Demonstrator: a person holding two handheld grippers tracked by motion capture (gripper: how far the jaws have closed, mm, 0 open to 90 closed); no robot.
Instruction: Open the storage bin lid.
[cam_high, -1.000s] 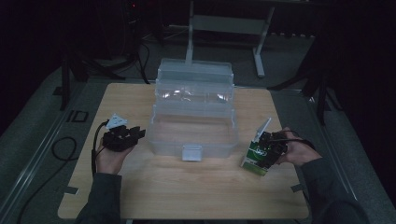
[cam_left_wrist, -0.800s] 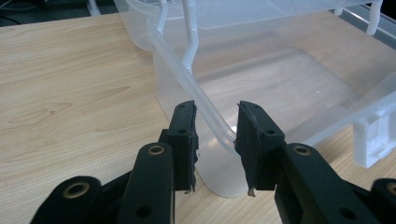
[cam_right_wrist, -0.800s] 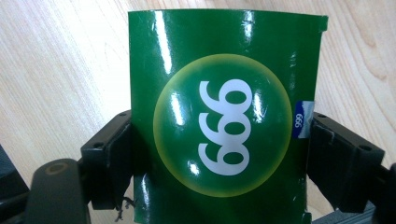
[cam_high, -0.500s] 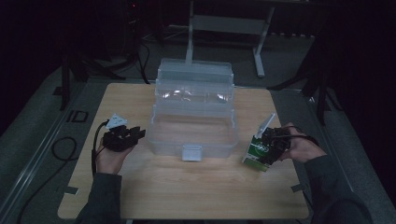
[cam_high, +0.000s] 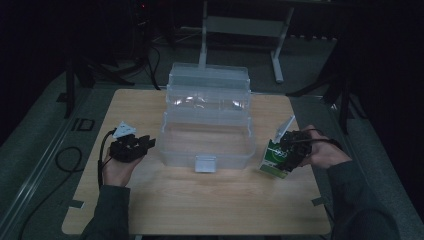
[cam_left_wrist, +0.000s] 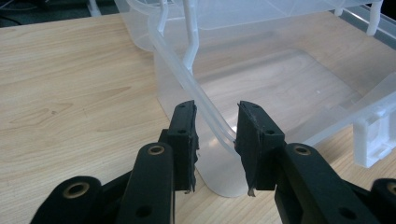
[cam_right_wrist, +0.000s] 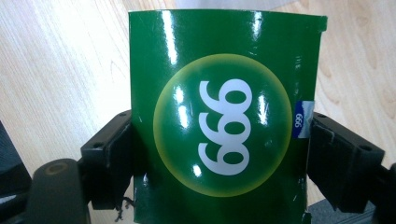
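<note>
High view: I had the left tool (cam_high: 142, 144) at the left side of the clear box (cam_high: 207, 125), its tips just beside the box's front left corner. The box stood open in the middle of the bench (cam_high: 165, 200), lid tilted back, a latch on its front wall. My right tool (cam_high: 286, 150) held the green carton (cam_high: 274, 159) near the bench's right edge, just right of the box's front right corner. I could not tell from here whether the carton touched the bench. Cables trailed from both tools; a grey plate sat on top of each.

Left tool view: I saw the left tool (cam_left_wrist: 215, 140) with jaws apart, straddling the rim of the box (cam_left_wrist: 261, 79) at its rounded corner, one jaw outside the wall and one inside. Whether either pad touched the plastic, I could not tell. The box's floor lay bare, wood showing through it.

Right tool view: I saw the right tool (cam_right_wrist: 217, 154) clamped on the carton (cam_right_wrist: 224, 126), one jaw pressed to each side. The carton's glossy green face bore a yellow-ringed circle with white digits, upside down to this camera. Bench (cam_right_wrist: 56, 70) wood lay behind it.
</note>
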